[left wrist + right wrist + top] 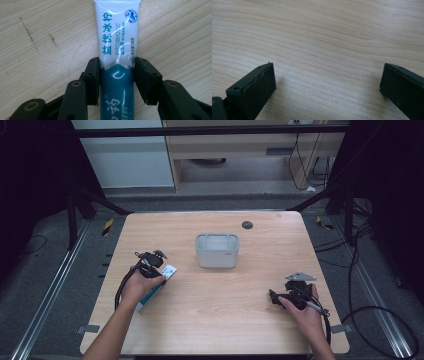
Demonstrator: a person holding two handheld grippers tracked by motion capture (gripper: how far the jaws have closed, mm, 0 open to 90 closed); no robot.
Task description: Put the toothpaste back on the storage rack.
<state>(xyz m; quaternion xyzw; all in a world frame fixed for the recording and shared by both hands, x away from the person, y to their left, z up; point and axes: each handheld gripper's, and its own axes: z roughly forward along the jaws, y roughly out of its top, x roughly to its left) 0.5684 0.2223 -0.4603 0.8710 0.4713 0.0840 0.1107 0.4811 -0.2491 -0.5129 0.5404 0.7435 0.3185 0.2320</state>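
Lying on pale wood table [215, 290], toothpaste tube [117, 50] clamped by left gripper [117, 75]; right gripper [327, 82] spread wide.

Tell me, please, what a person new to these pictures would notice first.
First, the white and teal toothpaste tube lying on the wooden table at its left side, with the left tool closed on its sides. Next, the grey tub in the middle of the table. The right tool rests open at the right.

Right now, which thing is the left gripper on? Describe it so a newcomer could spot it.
On the wooden table, look left of the grey tub. There a toothpaste tube lies flat between the left gripper fingers. It is white at one end, teal at the other, with teal lettering.
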